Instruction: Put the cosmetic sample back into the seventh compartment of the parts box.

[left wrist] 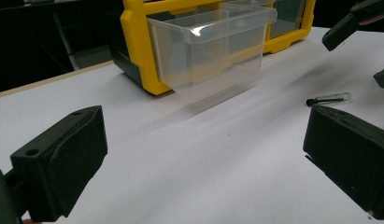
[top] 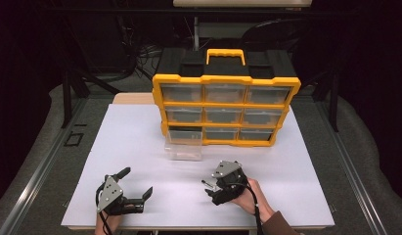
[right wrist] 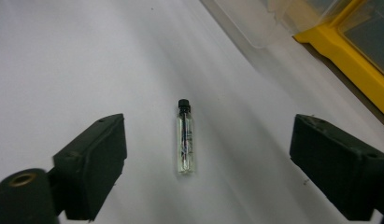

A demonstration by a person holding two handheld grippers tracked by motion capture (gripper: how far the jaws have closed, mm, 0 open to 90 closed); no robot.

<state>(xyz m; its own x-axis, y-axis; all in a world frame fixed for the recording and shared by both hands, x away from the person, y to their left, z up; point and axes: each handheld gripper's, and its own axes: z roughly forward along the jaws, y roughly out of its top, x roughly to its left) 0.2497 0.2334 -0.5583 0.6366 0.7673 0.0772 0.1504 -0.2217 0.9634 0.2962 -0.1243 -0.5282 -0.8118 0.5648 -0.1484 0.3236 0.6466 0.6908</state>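
A small clear glass vial [right wrist: 185, 137] with a black cap lies flat on the white table top, also seen in the left gripper view as the vial [left wrist: 330, 99]. My right gripper [right wrist: 209, 142] is open, its pads standing well clear on either side of the vial. In the high view the right gripper [top: 211, 190] sits at the front middle of the table, held by a hand. My left gripper [top: 136, 182] rests open at the front left with nothing between its jaws. A clear plastic drawer [top: 183, 144] juts out of the yellow organizer [top: 227, 81].
The organizer stands upright at the back of the white table top [top: 130, 142], with several clear drawers and a yellow handle. The pulled-out drawer [left wrist: 208, 51] hangs from its bottom-left slot. The right gripper [left wrist: 367, 51] shows far off in the left gripper view.
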